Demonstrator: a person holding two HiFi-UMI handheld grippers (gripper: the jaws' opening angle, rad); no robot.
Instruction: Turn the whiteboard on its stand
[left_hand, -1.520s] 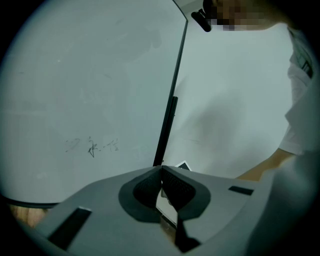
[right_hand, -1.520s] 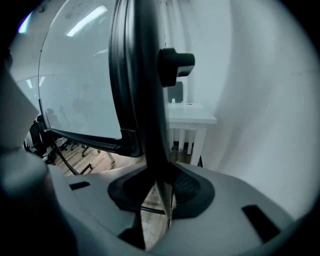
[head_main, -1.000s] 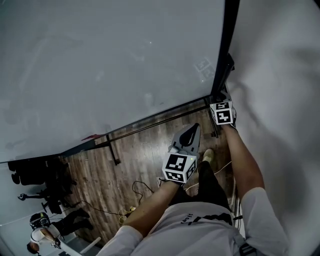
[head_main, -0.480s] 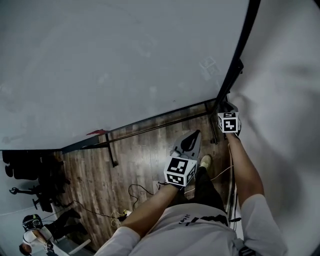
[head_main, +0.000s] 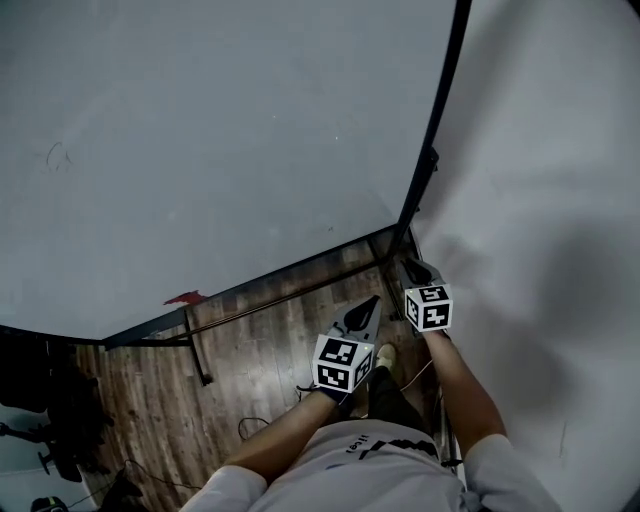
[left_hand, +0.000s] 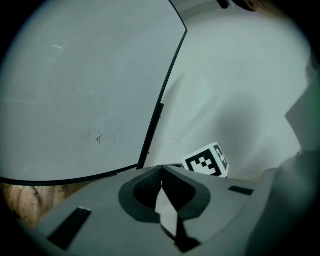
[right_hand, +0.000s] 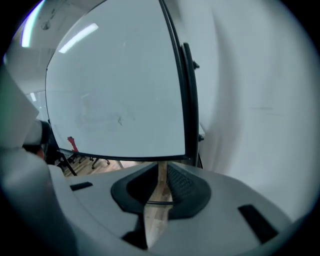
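Below the whiteboard (head_main: 220, 140), the turn is pausing.
Right gripper (head_main: 411, 264), lowered off the frame (head_main: 432, 130), is closing empty; left gripper (head_main: 368, 306) is staying shut.

Whiteboard (head_main: 200, 150) fills the left, and its stand post (head_main: 432, 150) runs down its right edge, with the wall (head_main: 560, 250) just right of that. Under the board, the crossbar (head_main: 290, 293) sits over the floor (head_main: 250, 350). The left hand-held gripper (head_main: 362, 310) is below the board's lower right corner. The right hand-held gripper (head_main: 412, 268) is near the post's foot, jaws closing with nothing between them.
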